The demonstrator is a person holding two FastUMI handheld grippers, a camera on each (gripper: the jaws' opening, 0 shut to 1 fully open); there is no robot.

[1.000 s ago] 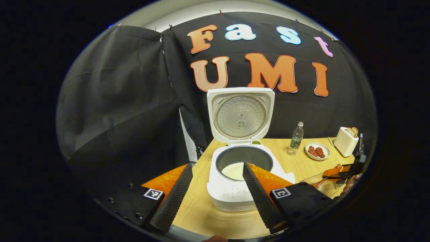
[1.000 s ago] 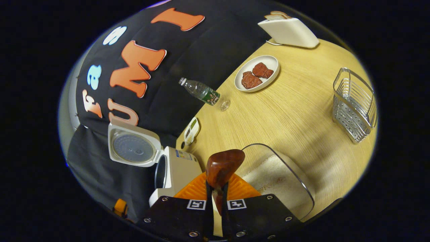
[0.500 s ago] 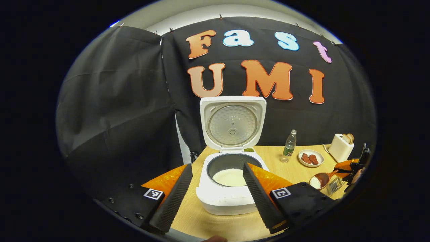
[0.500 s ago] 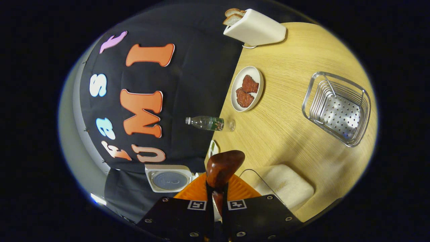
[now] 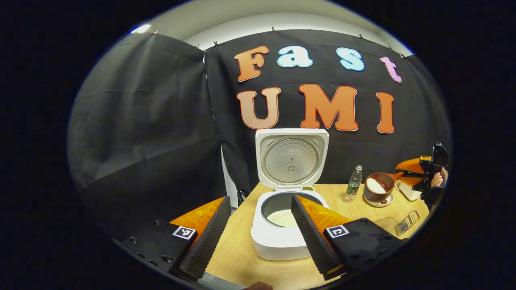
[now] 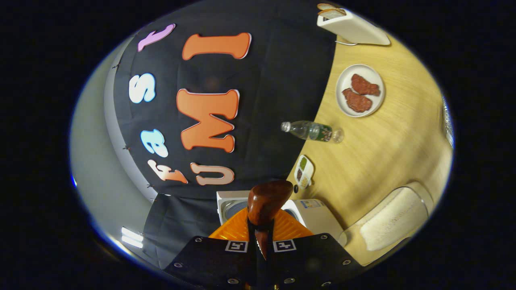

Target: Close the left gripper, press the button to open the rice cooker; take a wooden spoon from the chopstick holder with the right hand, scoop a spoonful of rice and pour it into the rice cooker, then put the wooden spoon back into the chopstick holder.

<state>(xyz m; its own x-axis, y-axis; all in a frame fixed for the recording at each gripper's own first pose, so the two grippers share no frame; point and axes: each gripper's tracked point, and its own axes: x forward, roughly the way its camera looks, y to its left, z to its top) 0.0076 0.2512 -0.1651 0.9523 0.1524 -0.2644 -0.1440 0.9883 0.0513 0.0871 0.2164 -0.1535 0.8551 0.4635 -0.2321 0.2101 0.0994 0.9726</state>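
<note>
Above the table, right gripper (image 6: 261, 237) clamped on wooden spoon (image 6: 267, 203), left gripper (image 5: 258, 237) spread wide, empty.

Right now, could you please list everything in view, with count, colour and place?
rice cooker: one, white, lid up, table's near left
wooden spoon: one, brown, holding white rice, raised right of the cooker
water bottle: one, clear, behind the cooker
plate: one, white, two brown pieces on it
toaster: one, white, far end
rice container: one, clear, beside the cooker
chopstick holder: one, metal, right edge
left gripper: jaws apart
right gripper: jaws closed on the spoon handle
</note>
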